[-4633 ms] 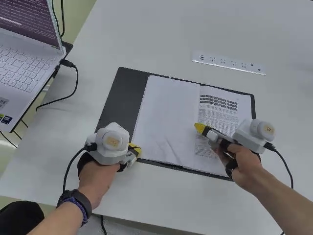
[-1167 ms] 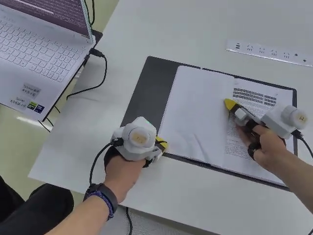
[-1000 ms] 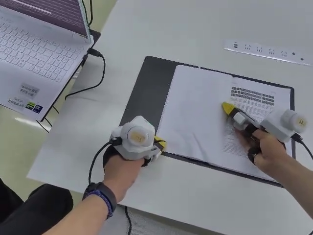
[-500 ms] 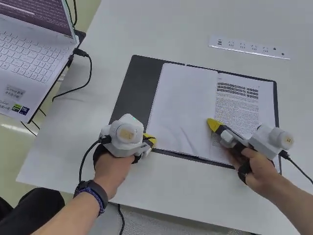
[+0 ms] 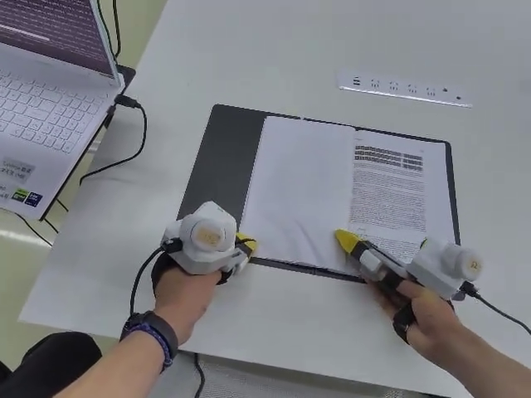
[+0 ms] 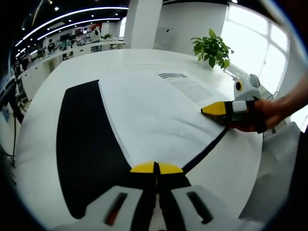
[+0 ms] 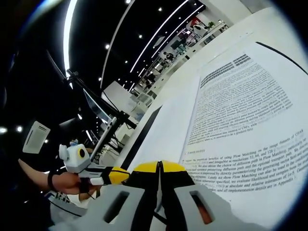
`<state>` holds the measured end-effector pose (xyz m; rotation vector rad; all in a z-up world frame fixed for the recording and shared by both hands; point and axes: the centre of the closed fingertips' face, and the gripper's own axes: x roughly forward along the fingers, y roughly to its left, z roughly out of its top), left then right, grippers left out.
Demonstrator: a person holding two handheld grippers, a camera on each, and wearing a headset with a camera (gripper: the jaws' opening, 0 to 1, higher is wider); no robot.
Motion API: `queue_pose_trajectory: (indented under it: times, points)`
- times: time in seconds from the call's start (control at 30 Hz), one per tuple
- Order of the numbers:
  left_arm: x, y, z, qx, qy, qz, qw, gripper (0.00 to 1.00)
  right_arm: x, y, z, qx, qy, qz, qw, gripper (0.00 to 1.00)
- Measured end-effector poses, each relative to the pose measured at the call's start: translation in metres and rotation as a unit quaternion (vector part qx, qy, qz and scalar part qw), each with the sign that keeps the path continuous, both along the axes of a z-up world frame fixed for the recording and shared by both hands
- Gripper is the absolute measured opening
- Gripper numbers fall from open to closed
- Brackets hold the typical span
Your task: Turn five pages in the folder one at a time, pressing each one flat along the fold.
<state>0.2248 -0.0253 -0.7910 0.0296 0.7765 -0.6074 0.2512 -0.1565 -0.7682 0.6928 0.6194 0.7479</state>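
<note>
Both tongs have their yellow tips pressed together with nothing between them. Left tongs (image 5: 243, 245) sit at the lower left edge of the open black folder (image 5: 220, 157), which lies mid-frame on the white counter (image 5: 249, 50). Right tongs (image 5: 344, 240) touch the bottom of the pages by the fold, between the blank page (image 5: 303, 186) and the printed page (image 5: 398, 195). From overhead, a laptop (image 5: 41, 91) sits upper left and a power strip (image 5: 406, 89) upper right. The left gripper view adds a potted plant (image 6: 211, 48) at the top right
</note>
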Motion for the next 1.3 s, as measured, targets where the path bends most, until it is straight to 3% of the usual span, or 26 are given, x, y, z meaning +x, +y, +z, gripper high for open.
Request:
queue_pose_trajectory:
  times: [0.57, 0.77, 0.93, 1.2, 1.3]
  points:
    - [-0.001, 0.000, 0.000, -0.003, -0.004, -0.002, 1.0000, 0.00, -0.039, -0.005, -0.009, 0.000, 0.017, 0.005, 0.9998, 0.00]
    - [-0.001, -0.001, 0.000, -0.002, -0.003, -0.011, 0.9999, 0.00, -0.046, -0.007, -0.012, 0.001, 0.029, -0.003, 0.9996, 0.00]
    - [-0.002, -0.001, 0.000, -0.002, 0.005, -0.008, 1.0000, 0.00, -0.045, -0.006, -0.012, -0.010, 0.035, -0.003, 0.9993, 0.00]
    - [-0.002, -0.001, 0.002, 0.005, 0.031, -0.002, 0.9995, 0.00, -0.049, -0.006, -0.009, -0.033, 0.036, 0.011, 0.9988, 0.00]
    - [-0.005, -0.001, 0.010, 0.001, 0.035, 0.007, 0.9994, 0.09, -0.049, -0.007, -0.003, -0.044, 0.028, 0.017, 0.9985, 0.04]
